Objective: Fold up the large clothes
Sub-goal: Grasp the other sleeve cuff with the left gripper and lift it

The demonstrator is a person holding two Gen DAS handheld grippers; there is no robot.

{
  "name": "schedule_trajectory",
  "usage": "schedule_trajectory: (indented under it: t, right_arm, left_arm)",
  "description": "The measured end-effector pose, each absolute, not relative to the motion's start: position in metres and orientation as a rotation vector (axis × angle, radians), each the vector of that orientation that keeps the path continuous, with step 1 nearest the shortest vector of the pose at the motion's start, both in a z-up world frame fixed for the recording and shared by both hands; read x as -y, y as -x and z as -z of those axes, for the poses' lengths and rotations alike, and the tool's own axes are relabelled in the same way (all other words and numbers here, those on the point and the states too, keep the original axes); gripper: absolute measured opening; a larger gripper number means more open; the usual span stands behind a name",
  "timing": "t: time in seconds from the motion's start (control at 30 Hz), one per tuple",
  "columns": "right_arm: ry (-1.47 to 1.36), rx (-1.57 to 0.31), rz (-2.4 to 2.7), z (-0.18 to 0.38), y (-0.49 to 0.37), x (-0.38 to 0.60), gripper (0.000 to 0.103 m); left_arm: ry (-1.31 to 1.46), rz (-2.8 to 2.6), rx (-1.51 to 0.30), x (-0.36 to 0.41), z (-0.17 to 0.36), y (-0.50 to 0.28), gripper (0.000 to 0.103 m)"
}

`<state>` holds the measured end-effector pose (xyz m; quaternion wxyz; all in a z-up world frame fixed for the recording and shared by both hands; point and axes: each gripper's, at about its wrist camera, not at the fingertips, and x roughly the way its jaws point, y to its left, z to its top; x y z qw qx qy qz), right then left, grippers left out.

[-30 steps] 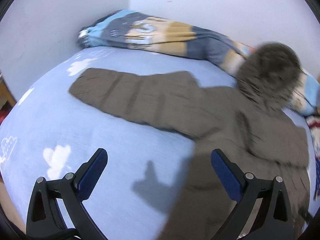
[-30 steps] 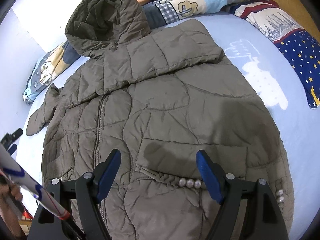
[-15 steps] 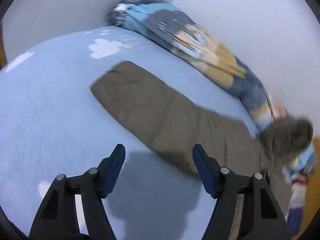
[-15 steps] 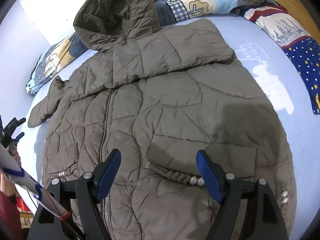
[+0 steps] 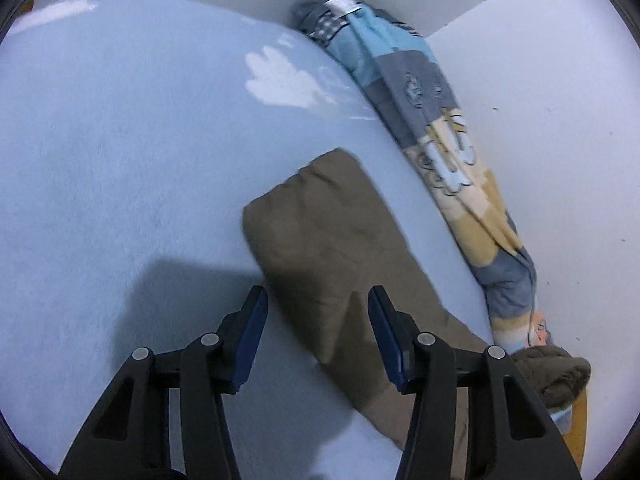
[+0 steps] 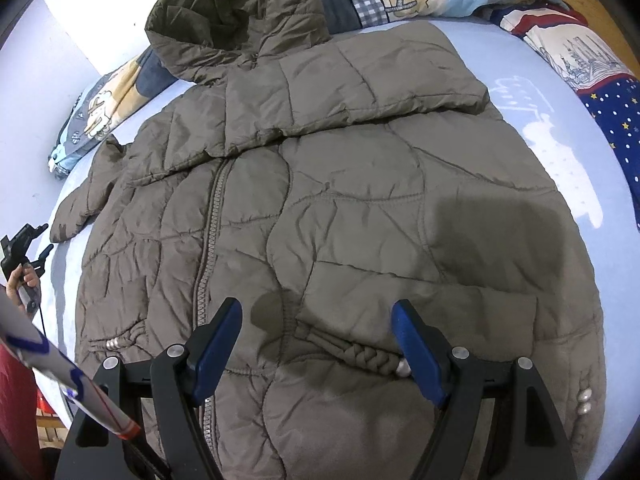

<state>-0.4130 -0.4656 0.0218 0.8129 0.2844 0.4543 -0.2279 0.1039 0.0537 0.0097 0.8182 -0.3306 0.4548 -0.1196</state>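
Note:
A brown quilted hooded coat lies front up on the light blue bed sheet, zipper shut, hood at the far end. One sleeve is folded across the chest. The other sleeve stretches out flat toward the wall. My left gripper hovers just over that sleeve near its cuff; its jaws are closing with the sleeve lying between them, and the pads are not pressing on it. It also shows as the left gripper at the edge of the right wrist view. My right gripper hangs open above the coat's lower front.
A rolled patterned blanket runs along the white wall behind the sleeve. A navy star-print pillow lies at the right. A person's hand and a white striped stick are at the left edge.
My left gripper swung over to the outstretched sleeve's cuff end, dropped closer, rolled, and its jaws narrowed. The right gripper stayed over the coat's lower front.

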Motion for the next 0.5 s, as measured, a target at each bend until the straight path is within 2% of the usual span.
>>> schedule_trajectory:
  t: [0.3,0.37,0.5]
  right_arm:
    - [-0.602,-0.971,0.506,-0.019,0.413,0.473,0.082]
    - [-0.606,-0.969,0.507,-0.018,0.413,0.475,0.082]
    - [-0.615,-0.962,0.524,-0.018,0.414,0.478,0.082]
  left_arm:
    - [0.720,0.287,-0.906,-0.046,0.003,-0.123,0.049]
    - [0.676,0.280,-0.897,-0.041,0.001,-0.125,0.018]
    - [0.648,0.267,-0.876,-0.035,-0.008,-0.121,0.015]
